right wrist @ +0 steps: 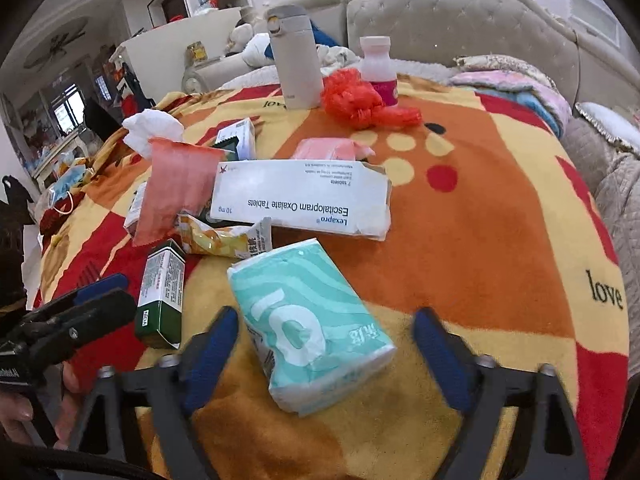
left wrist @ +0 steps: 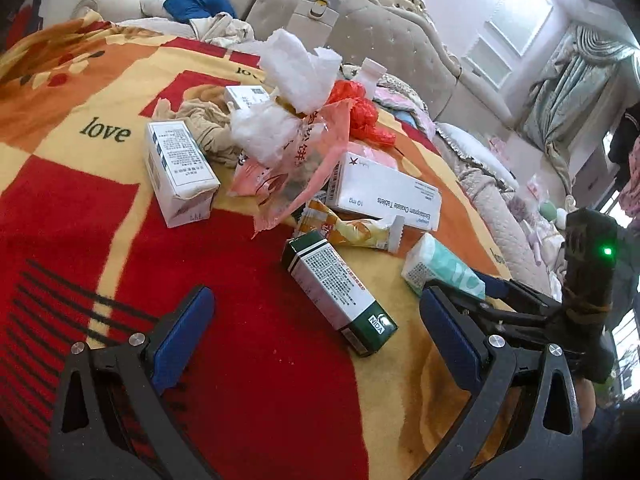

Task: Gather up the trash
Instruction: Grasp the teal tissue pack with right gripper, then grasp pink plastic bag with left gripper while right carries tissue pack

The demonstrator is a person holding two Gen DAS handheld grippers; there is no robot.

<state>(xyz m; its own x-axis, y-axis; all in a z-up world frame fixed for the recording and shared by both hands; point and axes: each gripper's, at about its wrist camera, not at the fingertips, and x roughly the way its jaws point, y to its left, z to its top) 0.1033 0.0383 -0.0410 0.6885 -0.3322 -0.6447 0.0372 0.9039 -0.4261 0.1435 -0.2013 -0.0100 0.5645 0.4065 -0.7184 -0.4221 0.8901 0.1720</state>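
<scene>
Trash lies piled on a red, orange and yellow blanket (left wrist: 100,200). A green and white medicine box (left wrist: 340,292) lies flat between the wide-apart fingers of my left gripper (left wrist: 316,340), which is open and touches nothing. In the right wrist view a teal tissue pack (right wrist: 312,320) sits between the fingers of my right gripper (right wrist: 326,350); the pads stand off it, so it is open. Beyond it lie a white Lexapro carton (right wrist: 304,200), a yellow snack wrapper (right wrist: 216,240), a pink plastic bag (right wrist: 176,184), crumpled white tissue (left wrist: 296,76) and a red bag (right wrist: 360,100).
A beige flask (right wrist: 294,60) and a pink-labelled bottle (right wrist: 378,68) stand upright at the far side of the blanket. Another white box (left wrist: 176,172) lies left of the pile. A padded headboard (right wrist: 460,28) and pillows are behind. A face mask (right wrist: 66,188) lies at the left edge.
</scene>
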